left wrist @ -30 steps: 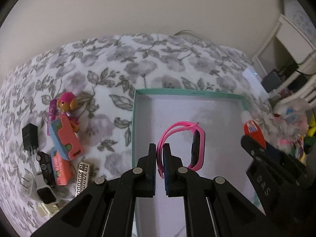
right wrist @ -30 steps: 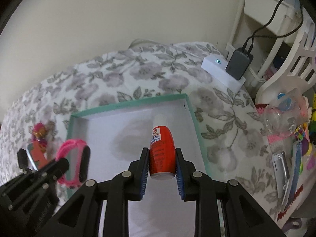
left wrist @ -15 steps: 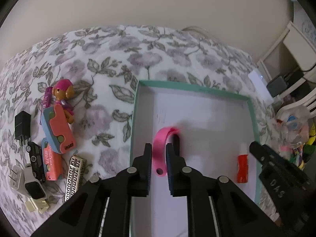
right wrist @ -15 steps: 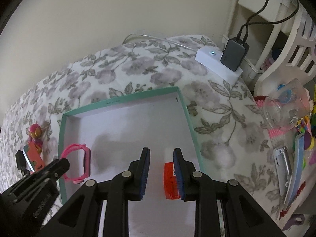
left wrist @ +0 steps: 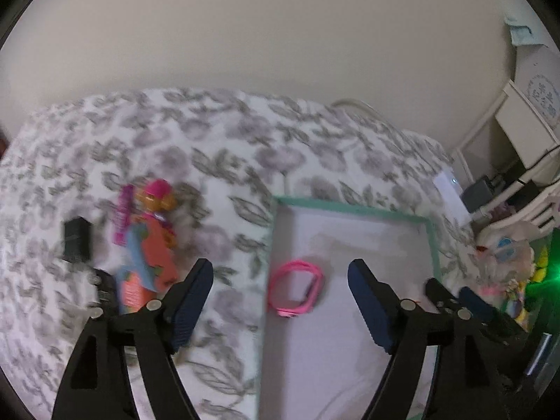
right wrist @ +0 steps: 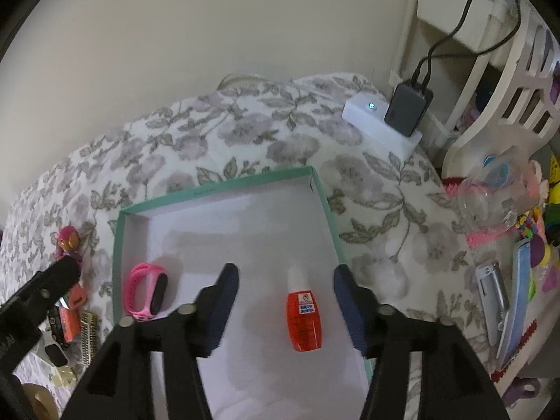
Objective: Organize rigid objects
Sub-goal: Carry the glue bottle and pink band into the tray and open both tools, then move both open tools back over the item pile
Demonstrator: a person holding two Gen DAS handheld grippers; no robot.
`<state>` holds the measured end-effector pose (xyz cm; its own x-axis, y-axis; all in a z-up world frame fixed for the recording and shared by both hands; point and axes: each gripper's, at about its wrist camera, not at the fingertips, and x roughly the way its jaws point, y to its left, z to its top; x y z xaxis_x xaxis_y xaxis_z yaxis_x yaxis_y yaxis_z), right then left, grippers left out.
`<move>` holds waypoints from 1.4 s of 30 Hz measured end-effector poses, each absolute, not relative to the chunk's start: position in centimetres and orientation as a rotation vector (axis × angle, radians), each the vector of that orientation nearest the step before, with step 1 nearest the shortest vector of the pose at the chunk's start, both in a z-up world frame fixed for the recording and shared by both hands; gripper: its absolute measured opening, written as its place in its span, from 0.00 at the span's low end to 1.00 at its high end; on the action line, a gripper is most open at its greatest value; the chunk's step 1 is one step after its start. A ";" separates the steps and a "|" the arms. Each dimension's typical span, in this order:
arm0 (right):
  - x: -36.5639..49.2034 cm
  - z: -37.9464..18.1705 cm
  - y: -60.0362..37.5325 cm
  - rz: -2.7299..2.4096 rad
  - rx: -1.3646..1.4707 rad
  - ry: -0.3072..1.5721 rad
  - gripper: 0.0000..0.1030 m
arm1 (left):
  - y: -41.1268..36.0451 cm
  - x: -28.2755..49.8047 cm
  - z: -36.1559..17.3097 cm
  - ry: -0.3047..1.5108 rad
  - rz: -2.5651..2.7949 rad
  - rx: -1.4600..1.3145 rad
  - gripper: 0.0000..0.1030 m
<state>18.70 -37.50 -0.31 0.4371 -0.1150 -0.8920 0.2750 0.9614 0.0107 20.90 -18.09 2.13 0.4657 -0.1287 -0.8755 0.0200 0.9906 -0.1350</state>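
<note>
Bed (right wrist: 280,140) with flowered cover, carrying the teal-rimmed box (right wrist: 224,187). I work both claws over the box. The left gripper (left wrist: 280,280) has just been opening and stands released, nothing between its jaws; the pink wristband (left wrist: 295,288) lies free on the box floor near the left wall. The right gripper (right wrist: 285,287) has likewise just been opening; the orange bottle (right wrist: 303,318) lies between its jaws, touched by neither, near the right wall. I would lift each claw straight up, clear of both pieces, before swinging left toward the toys (left wrist: 147,245) waiting beside the box.
</note>
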 end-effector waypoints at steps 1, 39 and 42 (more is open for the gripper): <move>18.7 -0.1 -37.4 -0.241 0.159 1.090 0.60 | -17.6 20.8 2.3 1.074 -0.072 -0.101 0.79; 17.4 4.4 -16.7 0.180 0.006 1.007 1.00 | 4.5 11.8 7.0 0.889 0.394 -0.195 0.99; 17.2 2.4 -15.0 0.206 -0.017 1.044 1.00 | 5.8 11.7 5.3 0.939 0.414 -0.223 0.99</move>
<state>17.22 -14.99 2.45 0.4856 0.1613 -0.8592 -0.1778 0.9805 0.0836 11.65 5.83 5.26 0.5201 0.2463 -0.8178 -0.4374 0.8992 -0.0074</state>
